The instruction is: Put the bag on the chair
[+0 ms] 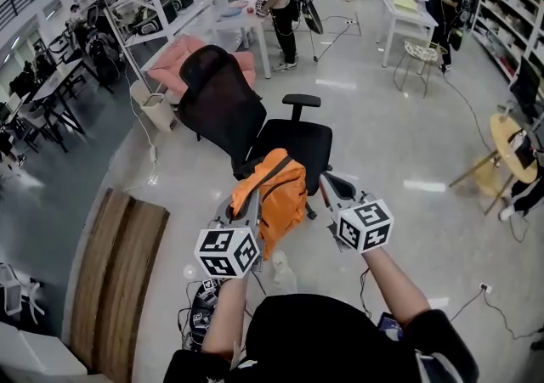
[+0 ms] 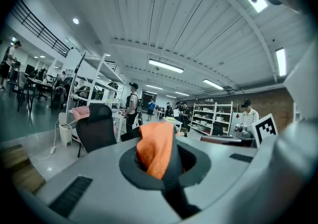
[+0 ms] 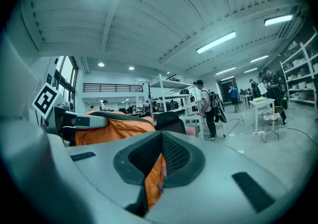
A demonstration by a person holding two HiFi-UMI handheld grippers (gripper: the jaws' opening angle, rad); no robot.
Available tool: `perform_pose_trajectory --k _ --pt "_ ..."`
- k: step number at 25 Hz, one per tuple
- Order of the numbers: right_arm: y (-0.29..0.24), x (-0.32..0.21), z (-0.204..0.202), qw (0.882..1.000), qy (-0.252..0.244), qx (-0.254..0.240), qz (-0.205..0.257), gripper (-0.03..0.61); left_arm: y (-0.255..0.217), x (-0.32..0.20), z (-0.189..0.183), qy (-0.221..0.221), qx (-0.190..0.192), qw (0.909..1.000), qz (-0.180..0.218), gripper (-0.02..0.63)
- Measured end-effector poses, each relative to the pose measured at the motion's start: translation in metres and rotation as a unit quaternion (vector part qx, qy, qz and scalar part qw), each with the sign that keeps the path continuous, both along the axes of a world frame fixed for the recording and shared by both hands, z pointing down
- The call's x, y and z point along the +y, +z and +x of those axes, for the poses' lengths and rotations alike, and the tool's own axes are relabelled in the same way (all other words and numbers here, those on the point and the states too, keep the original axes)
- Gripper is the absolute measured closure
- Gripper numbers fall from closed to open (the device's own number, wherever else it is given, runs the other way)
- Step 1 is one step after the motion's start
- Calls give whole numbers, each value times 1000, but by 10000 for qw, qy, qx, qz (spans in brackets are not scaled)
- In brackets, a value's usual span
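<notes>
Hanging in the air between two grippers, the orange bag (image 1: 274, 199) sits just in front of the black office chair (image 1: 293, 142), overlapping the seat's front edge in the head view. The left gripper (image 1: 241, 205) is clamped on orange fabric at the bag's left side, and the right gripper (image 1: 328, 192) pinches fabric at its right. Pale floor (image 1: 399, 143) lies beneath.
</notes>
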State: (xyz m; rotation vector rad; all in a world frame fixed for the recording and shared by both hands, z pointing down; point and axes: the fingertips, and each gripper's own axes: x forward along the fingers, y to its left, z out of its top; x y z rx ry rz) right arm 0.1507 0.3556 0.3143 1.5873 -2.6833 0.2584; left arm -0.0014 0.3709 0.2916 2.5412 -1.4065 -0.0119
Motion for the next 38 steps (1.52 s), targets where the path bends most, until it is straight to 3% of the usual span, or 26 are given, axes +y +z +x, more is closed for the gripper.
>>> perform_pose_trajectory --k 20,38 --pt "11 -173 -19 9996 128 5 -260 577 6 -176 -17 147 45 9997 -185 600" --pt "18 -317 -74 9987 266 88 -429 577 6 -319 -63 436 24 9987 -269 598"
